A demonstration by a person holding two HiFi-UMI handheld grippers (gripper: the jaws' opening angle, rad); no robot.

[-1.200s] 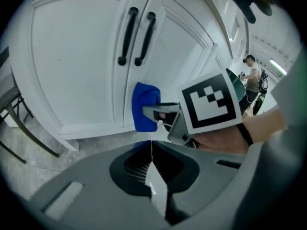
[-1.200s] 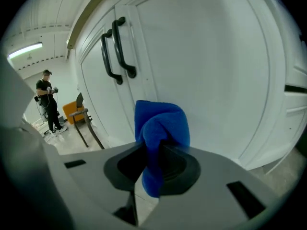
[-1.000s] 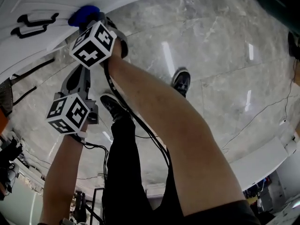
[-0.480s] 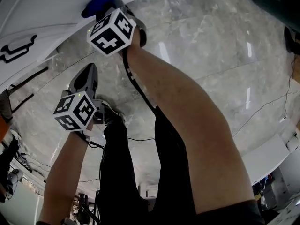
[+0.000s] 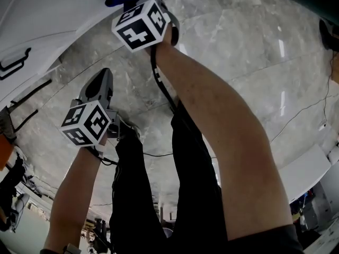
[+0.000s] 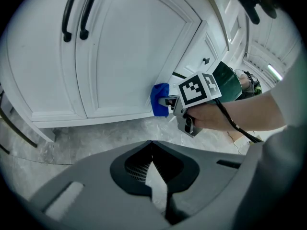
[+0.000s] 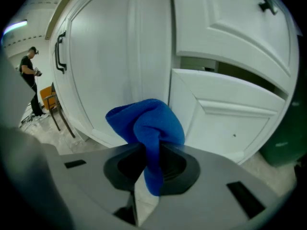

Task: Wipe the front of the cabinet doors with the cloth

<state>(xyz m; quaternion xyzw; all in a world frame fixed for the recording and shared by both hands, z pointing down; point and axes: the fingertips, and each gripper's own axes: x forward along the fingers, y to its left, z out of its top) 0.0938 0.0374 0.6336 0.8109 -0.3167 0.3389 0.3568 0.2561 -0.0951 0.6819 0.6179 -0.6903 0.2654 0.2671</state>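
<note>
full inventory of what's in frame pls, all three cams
cloth: 1, blue, against a door's lower corner
cabinet doors: several, white, ahead of both grippers
door handles: at least 2, black, upper left of left gripper view
floor: grey marble, below the cabinet
bystander: 1, dark clothes, far left of right gripper view
cable: 1, black, along the right arm
right gripper: grey, shut on the cloth
left gripper: grey, shut, empty, back from the cabinet
arms: 2, bare
legs: black trousers
</note>
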